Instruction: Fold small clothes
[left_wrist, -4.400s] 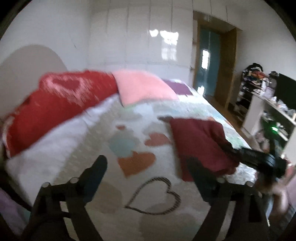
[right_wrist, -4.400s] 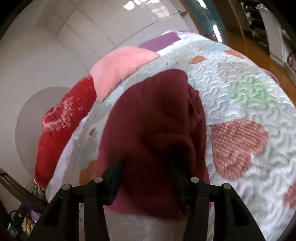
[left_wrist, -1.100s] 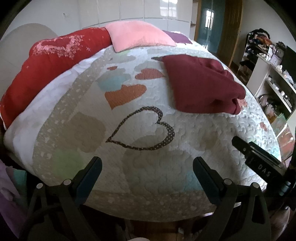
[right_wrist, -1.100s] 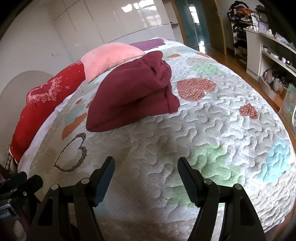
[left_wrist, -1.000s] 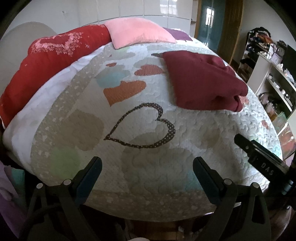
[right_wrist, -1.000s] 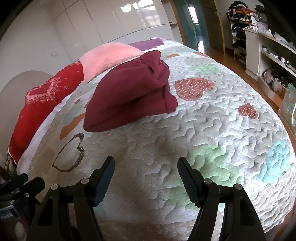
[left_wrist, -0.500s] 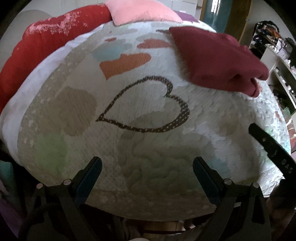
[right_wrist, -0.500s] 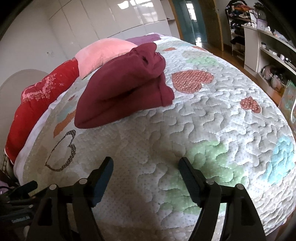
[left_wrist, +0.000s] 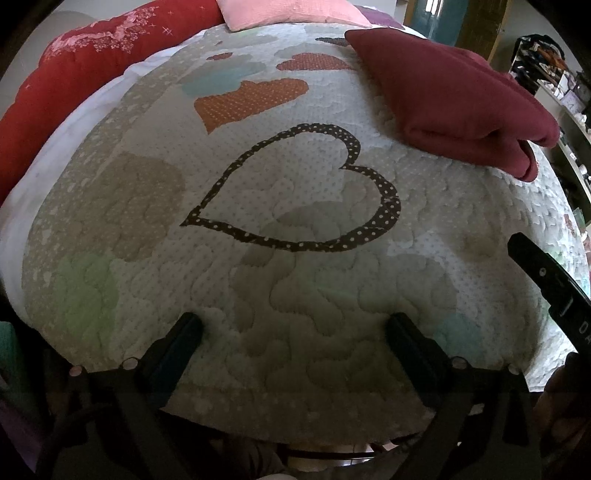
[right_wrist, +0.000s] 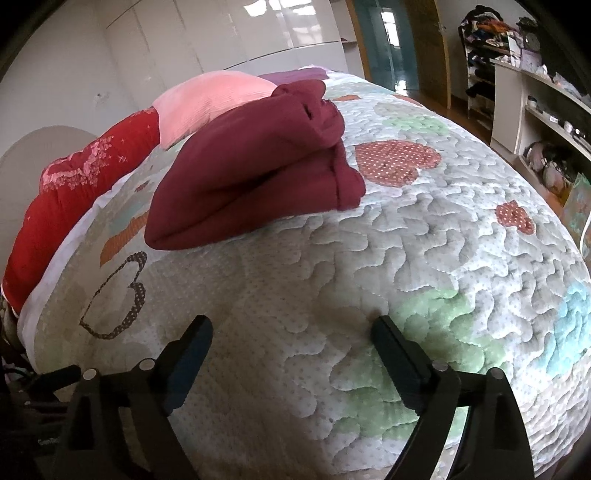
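A folded maroon garment lies on the quilted bedspread, toward the far right of the bed. My left gripper hangs open near the bed's front edge, well short of the garment, with only quilt between its fingers. My right gripper also hovers over bare quilt in front of the garment. Its jaws are opening, with nothing between them. The right tool's black body shows at the right edge of the left wrist view.
A red pillow and a pink pillow lie at the head of the bed. Shelves with clutter stand along the right wall. A door is at the back, with wooden floor beside the bed.
The left gripper has sunk and tipped down toward the quilt, so the black heart outline looks larger. The right gripper's fingers have spread wider. The maroon garment lies still.
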